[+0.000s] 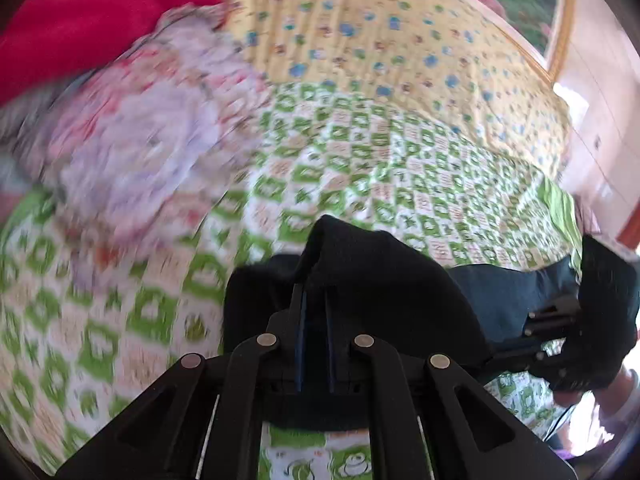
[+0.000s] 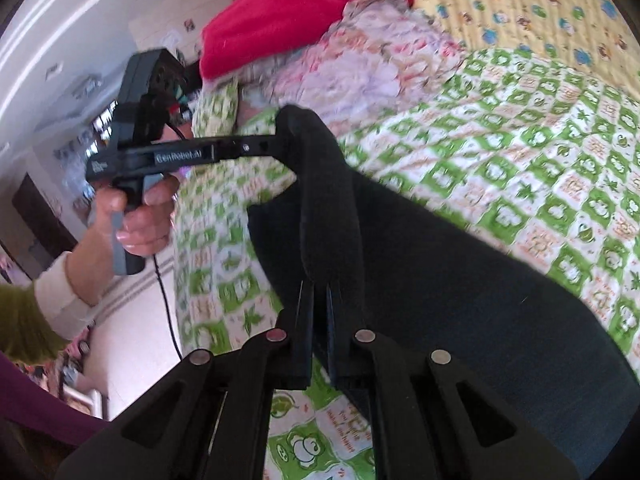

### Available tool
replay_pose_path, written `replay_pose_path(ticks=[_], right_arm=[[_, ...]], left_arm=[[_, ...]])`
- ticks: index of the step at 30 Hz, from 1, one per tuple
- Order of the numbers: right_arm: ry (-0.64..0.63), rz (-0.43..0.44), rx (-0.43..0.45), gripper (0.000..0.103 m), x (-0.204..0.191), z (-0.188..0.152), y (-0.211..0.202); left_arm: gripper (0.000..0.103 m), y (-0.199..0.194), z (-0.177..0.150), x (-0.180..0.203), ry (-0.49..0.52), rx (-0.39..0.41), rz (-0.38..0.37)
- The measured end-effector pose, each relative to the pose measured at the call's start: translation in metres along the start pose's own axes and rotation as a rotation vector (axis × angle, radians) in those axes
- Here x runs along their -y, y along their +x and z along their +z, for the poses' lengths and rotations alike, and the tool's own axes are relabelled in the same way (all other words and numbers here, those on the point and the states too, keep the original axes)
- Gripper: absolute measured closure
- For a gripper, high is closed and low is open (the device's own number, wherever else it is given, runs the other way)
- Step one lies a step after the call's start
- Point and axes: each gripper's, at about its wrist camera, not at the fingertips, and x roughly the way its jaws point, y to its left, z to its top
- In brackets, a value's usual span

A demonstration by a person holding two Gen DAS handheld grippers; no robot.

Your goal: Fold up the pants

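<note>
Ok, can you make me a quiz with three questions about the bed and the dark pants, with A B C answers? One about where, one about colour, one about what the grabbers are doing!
1. Where do the pants lie?
A. on the frog-print sheet
B. on the floor
C. on a chair

2. What colour is the plush blanket at the far end of the bed?
A. blue
B. red
C. black

3. What is the left gripper doing?
A. hanging open over the bed
B. pinching the pants
C. holding a pillow

Answers: 1 A, green-and-white sheet shows all round them. 2 B, it is bright red. 3 B, dark cloth sits between its closed fingers; the right gripper pinches too.
</note>
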Motion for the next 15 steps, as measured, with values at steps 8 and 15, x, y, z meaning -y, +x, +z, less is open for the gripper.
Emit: replay_pose_path(ticks=[8, 15], right_arm=[[-0.071, -0.06, -0.055, 0.097, -0.015, -0.018, 0.028], [-0.061, -0.066, -0.065, 0.088, -0.016, -0.02, 0.03]], left_arm=[[0.096, 0.003, -0.037, -0.028, -0.163, 0.008, 0.039], [0.096, -0.005, -0.06, -0.039, -0.275, -0.002, 0.033]])
